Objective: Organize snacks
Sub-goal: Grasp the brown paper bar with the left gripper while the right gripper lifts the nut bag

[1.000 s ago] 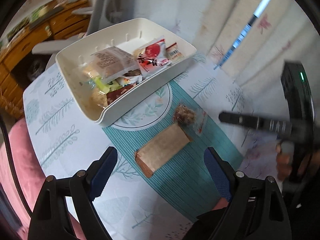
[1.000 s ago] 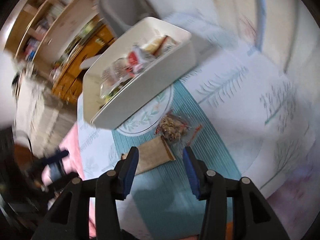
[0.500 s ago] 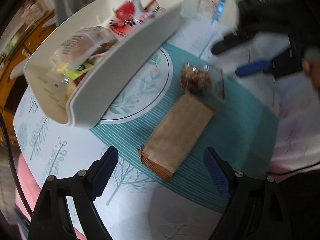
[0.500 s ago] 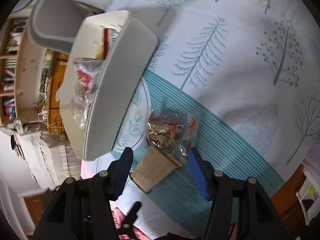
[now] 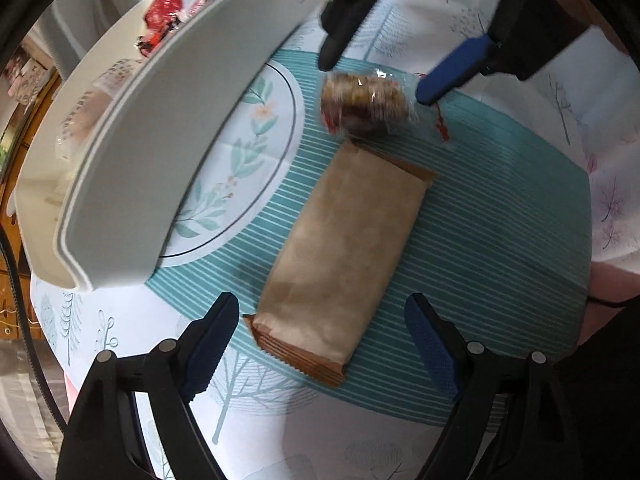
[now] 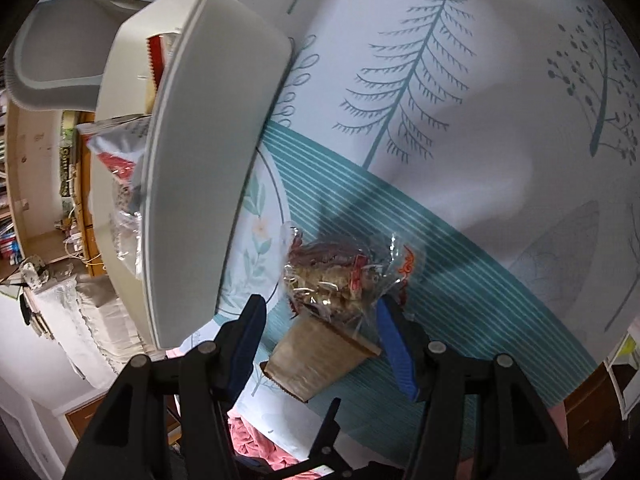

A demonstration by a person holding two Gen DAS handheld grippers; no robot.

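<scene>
A brown paper-wrapped snack pack (image 5: 344, 252) lies flat on the teal-striped cloth. My left gripper (image 5: 322, 344) points down over it with the pack's near end between its fingers; the jaws are closing a little and the pads stand clear of the pack. Just beyond, a clear-wrapped nut snack (image 5: 364, 104) lies against the pack's far end. My right gripper (image 5: 374, 82) straddles it from above, open; in the right wrist view the clear-wrapped snack (image 6: 340, 276) sits just ahead of the right gripper (image 6: 320, 336) fingertips. The white tray (image 5: 168, 132) with several snacks stands to the left.
The tray's wall (image 6: 200, 184) rises close to the left of both snacks. A grey chair (image 6: 52, 52) and wooden furniture lie beyond the table. Pink cloth (image 6: 256, 436) shows below the table edge. Printed tablecloth (image 6: 440, 100) stretches to the right.
Both grippers have sunk toward the table and rolled. The left now hangs over the brown pack. The right widened its jaws and came down around the clear-wrapped snack.
</scene>
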